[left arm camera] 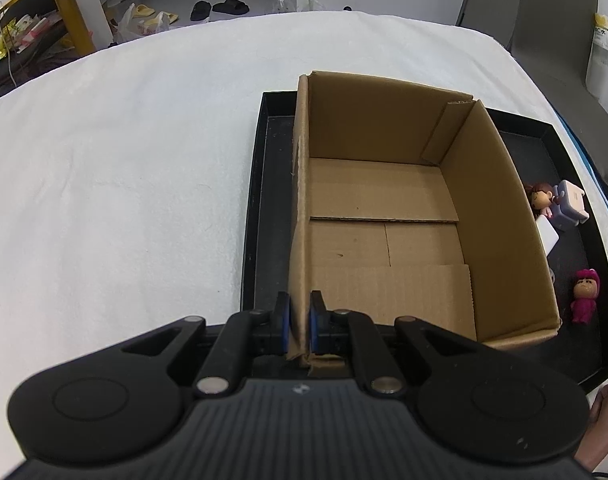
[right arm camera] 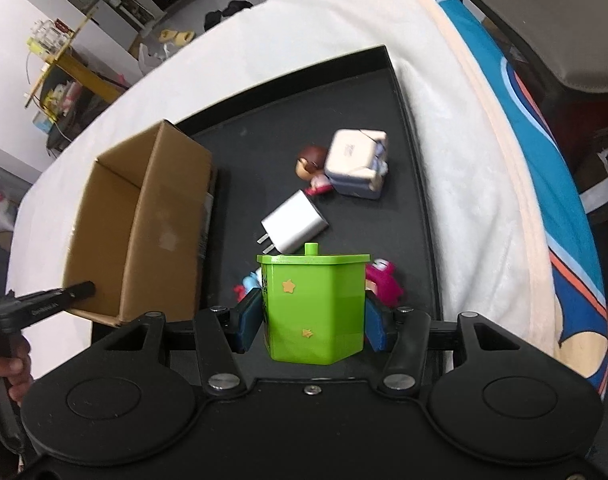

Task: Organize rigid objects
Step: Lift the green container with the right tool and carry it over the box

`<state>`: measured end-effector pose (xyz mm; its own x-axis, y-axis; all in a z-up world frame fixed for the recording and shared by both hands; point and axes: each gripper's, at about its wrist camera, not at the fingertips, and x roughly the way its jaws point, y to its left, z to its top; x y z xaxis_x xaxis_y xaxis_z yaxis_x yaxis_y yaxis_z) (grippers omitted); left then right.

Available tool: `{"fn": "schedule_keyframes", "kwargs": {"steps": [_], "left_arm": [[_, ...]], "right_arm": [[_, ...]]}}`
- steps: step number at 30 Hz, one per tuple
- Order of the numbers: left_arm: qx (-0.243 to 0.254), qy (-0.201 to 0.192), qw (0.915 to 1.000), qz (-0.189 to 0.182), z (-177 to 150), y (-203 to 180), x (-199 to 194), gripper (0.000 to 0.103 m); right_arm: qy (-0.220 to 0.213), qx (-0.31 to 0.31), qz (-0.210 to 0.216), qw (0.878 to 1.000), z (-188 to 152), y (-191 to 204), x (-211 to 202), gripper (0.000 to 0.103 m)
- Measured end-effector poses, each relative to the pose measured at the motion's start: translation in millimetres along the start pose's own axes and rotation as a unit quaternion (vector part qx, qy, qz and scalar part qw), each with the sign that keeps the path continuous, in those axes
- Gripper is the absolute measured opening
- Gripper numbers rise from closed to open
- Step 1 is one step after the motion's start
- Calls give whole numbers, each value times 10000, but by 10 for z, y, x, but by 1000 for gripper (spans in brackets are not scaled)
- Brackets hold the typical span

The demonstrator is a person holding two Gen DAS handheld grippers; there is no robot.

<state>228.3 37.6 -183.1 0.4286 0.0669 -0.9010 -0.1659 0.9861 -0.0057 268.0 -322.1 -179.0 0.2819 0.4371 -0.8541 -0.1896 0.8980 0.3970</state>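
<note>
White blanket [left arm camera: 124,160] under a black tray [left arm camera: 260,200]. Left gripper [left arm camera: 299,320] at lower centre, clamped on the cardboard box [left arm camera: 383,216] wall, seemingly to steady it. Right gripper [right arm camera: 312,314] clamped on the green bin [right arm camera: 315,304], lifted clear at centre, likely bound for the box; charger [right arm camera: 296,222] and figurines waiting above

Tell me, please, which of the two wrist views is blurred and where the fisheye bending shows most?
Right wrist view: the cardboard box and the toys behind the green container are smeared. Left wrist view: crisp throughout; the white table edge bows into an arc and the black tray curves.
</note>
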Motion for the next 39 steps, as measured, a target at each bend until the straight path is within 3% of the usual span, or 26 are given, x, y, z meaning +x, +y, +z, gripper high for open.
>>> {"fn": "schedule_keyframes", "kwargs": {"steps": [19,39], "left_arm": [[-44,178,9996,-202,29,69,17,9],[97,428,9989,-166,90,36,58,9]], "right_arm": [[-545,-308,692,9956,346,654,47,51],[-558,-567,1070,9911,517,1175,334,51]]}}
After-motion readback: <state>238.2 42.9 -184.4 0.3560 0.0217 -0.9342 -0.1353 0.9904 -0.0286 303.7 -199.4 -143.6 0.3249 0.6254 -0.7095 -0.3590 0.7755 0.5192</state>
